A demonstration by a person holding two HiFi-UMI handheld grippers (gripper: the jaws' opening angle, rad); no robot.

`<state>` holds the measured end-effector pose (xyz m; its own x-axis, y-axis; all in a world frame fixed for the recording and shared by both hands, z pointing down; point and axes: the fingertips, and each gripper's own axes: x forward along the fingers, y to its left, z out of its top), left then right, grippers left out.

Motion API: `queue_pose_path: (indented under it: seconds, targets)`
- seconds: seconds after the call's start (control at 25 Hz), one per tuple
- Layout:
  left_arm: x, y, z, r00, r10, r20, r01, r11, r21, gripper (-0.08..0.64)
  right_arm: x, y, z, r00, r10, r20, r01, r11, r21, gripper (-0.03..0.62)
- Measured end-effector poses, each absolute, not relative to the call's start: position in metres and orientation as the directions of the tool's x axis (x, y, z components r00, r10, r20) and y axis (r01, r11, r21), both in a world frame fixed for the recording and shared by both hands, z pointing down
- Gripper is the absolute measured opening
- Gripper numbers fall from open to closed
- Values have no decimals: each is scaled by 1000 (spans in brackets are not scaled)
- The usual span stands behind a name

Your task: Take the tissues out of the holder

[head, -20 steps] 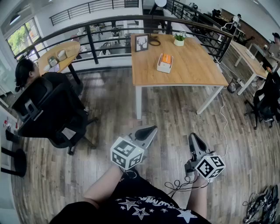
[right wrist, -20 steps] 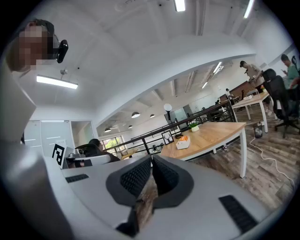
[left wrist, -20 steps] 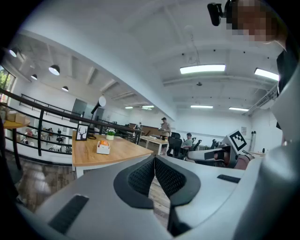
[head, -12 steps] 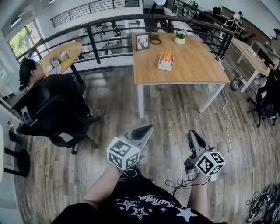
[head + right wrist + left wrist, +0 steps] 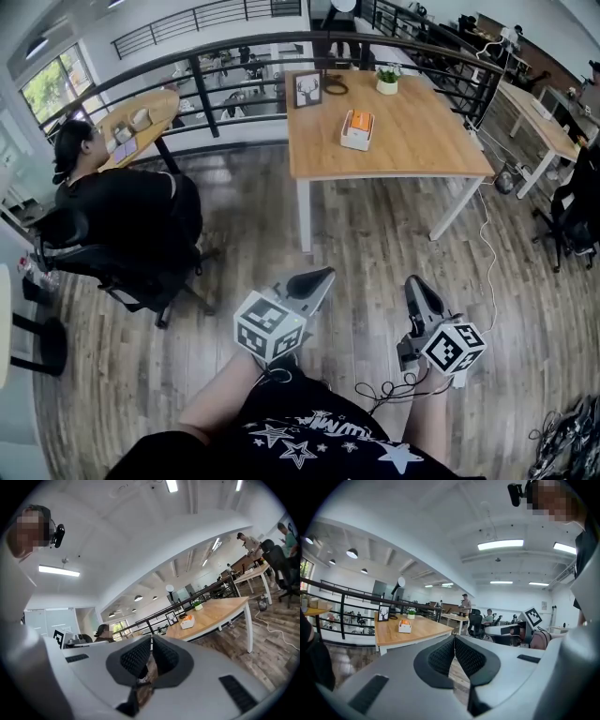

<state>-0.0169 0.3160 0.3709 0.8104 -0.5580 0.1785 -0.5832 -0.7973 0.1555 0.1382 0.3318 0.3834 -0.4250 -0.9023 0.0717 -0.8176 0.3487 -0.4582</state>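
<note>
Head view, looking steeply down: my left gripper (image 5: 322, 277) and my right gripper (image 5: 413, 281) are held low in front of my body over the wooden plank floor (image 5: 375, 234), both pointing forward toward the worktop (image 5: 422, 145) and well apart from it. The left gripper view shows the left gripper (image 5: 453, 638) with its ribbed jaws brought together, tips meeting and nothing between them. The right gripper view shows the right gripper (image 5: 151, 638) likewise with the jaws closed at the tips and empty. The tissue holder (image 5: 354, 139), a small white box, stands on the far half of the worktop, left of its centre, with the tissues (image 5: 357, 123) showing orange at its top and still inside. The same holder appears small and distant above the jaws in the left gripper view (image 5: 404, 627) and in the right gripper view (image 5: 187, 622). Behind it, at the far edge, stand a picture frame (image 5: 307, 90) and a potted plant (image 5: 386, 82), apart from the holder. A black railing (image 5: 234, 52) runs behind the worktop. To the left a seated person (image 5: 127, 202) occupies an office chair (image 5: 112, 267). A white cable (image 5: 487, 262) trails across the floor to the right of the worktop.
</note>
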Motion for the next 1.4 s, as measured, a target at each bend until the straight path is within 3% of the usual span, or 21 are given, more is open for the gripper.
queue_pose_path:
  seconds: [0.84,1.4]
  targets:
    - [-22,352,388,814,-548,191,-578,-795,181,15,139,359,398,-417,-905,81,-803,325,-500,25]
    - [-7,260,390,825,-540,169,-565,-802,193,15,158,277,404,-386,-917,99,-809,285,-514,25]
